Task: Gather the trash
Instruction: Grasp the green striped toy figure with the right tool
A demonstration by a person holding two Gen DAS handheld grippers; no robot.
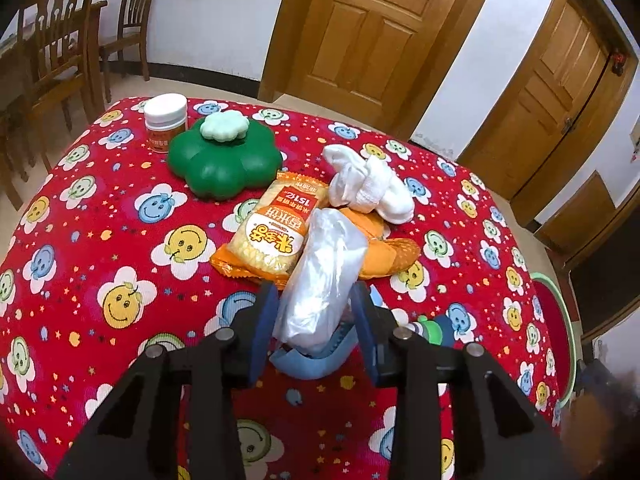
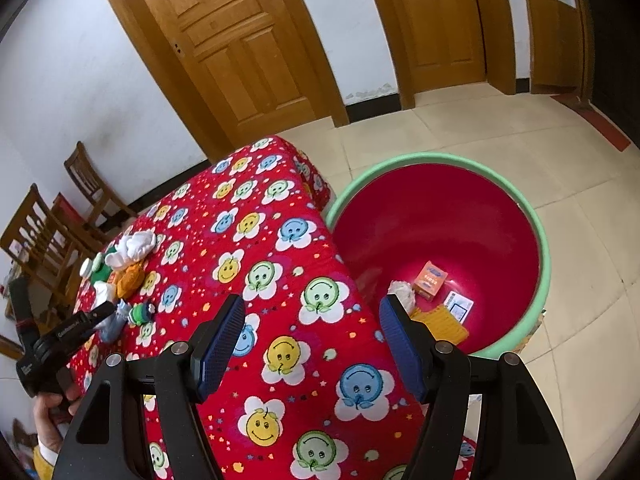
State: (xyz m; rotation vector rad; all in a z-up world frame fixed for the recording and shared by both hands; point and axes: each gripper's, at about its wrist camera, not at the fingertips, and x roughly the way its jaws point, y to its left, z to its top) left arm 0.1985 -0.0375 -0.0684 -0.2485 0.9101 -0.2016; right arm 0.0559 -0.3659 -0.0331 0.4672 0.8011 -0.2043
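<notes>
Grabbing the crumpled plastic bag (image 1: 320,280) off the worktop (image 1: 100,240).
Your left gripper (image 1: 316,312) squeezes the bag, which points away along its fingers. Your right gripper (image 2: 312,344) is spread wide and holds nothing. The red bin (image 2: 432,216) sits off your right side.

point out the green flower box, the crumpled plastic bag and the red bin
green flower box (image 1: 224,160), left wrist view, front lobe of the dark lid
crumpled plastic bag (image 1: 324,276), left wrist view, middle of the bundle
red bin (image 2: 546,240), right wrist view, green rim
</notes>
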